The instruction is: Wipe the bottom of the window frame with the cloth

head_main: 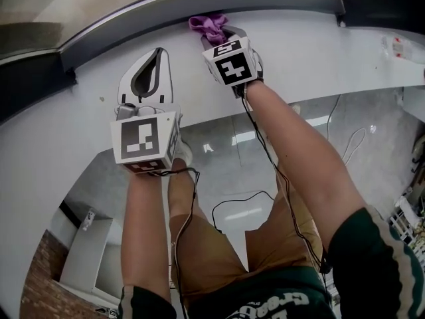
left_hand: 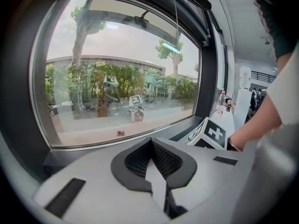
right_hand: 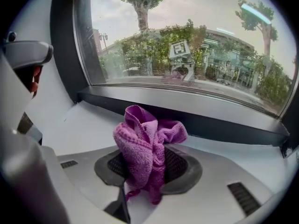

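A crumpled purple cloth [head_main: 208, 24] is pinched in my right gripper [head_main: 218, 36], which is shut on it. In the head view the cloth's bunched end sits right up at the dark bottom rail of the window frame [head_main: 166, 8]; whether they touch I cannot tell. The right gripper view has the cloth [right_hand: 145, 141] sticking up between the pads, just short of the same rail [right_hand: 210, 125]. My left gripper [head_main: 159, 52] hovers over the white sill [head_main: 312, 45], to the left of the right one and a little back from the frame. Its jaws meet at the tips [left_hand: 152, 141] with nothing held.
The sill runs along under the window, wide to both sides. A small bottle [head_main: 396, 46] lies on it at the far right. Black cables [head_main: 265, 151] hang along the person's arms. Below the sill's near edge are a glossy floor and a white box [head_main: 89, 251].
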The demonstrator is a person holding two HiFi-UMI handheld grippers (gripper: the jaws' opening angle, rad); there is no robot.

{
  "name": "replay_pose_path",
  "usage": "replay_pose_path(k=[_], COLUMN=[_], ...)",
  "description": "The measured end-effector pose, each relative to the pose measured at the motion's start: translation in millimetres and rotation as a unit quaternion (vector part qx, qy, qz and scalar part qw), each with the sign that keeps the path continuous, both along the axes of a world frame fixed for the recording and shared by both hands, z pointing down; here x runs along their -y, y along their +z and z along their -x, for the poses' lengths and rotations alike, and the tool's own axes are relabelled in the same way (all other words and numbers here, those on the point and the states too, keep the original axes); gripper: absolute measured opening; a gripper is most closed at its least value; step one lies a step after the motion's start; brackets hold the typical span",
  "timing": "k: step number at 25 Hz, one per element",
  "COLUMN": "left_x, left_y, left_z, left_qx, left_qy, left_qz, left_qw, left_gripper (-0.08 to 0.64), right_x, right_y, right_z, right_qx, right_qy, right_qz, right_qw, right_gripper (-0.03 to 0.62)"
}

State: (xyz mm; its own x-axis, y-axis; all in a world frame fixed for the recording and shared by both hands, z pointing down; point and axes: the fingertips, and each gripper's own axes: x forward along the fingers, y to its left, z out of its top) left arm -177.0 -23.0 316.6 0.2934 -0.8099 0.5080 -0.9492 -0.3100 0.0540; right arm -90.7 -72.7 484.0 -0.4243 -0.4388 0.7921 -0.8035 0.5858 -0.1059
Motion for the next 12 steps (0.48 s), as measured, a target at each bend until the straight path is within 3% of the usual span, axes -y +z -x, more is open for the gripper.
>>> replay_pose_path(k=[12], left_x=[-12.7], left_y=[-4.3], left_z=[75.5], left_qx=[-0.004], left_qy=[-0.032], left_qz=[-0.003], left_qw=[0.9995], left_gripper=[0.006], right_x=[-13.8], right_y=[-1.9], right_z=[85.3], right_qx=[0.005], right_qy=[-0.04], right_qz=[0.001], right_qw=[0.999], right_gripper=[0.167])
